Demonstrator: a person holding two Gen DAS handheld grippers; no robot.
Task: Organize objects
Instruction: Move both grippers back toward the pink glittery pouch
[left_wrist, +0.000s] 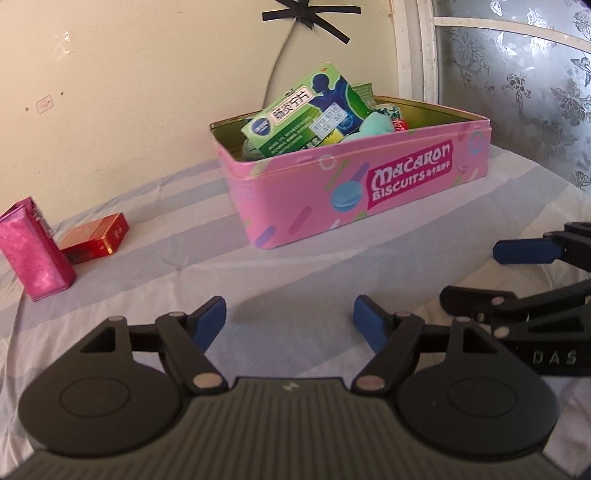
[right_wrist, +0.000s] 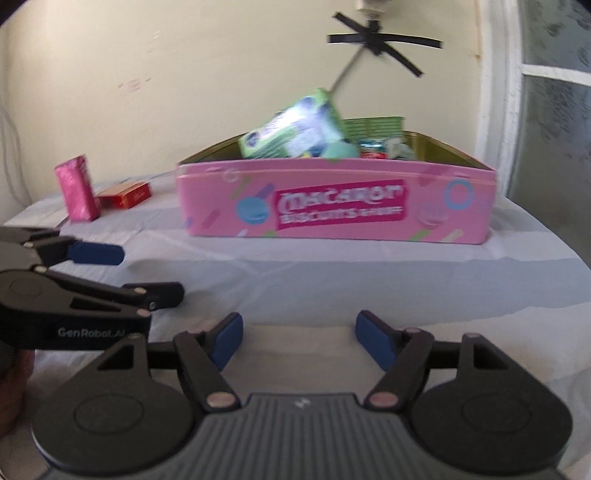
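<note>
we see our left gripper (left_wrist: 290, 317) with jaws apart and nothing between them, facing a pink tin (left_wrist: 354, 184) stuffed with a green box (left_wrist: 306, 114); a red box (left_wrist: 96, 239) lies far left.

There is one pink rectangular biscuit tin (left_wrist: 354, 192), one green cardboard box (left_wrist: 306, 110), one red flat box (left_wrist: 98, 240) and one shiny pink pouch (left_wrist: 35, 251).

1. The macaron biscuit tin (left_wrist: 354, 192) is printed metal, smooth pink outside, with a dull gold sheen inside.
2. The green medicine box (left_wrist: 299, 118) sticking out of it is glossy printed cardboard.
3. The pink pouch (left_wrist: 33, 251) far left has a shiny, metallic-looking finish.
4. The red box (left_wrist: 98, 240) beside it looks like glossy card.
5. The sheet (left_wrist: 295, 280) under everything is matt, wrinkled cloth.
6. My left gripper (left_wrist: 290, 321) is matt black plastic with matt blue pads (left_wrist: 212, 317).
</note>
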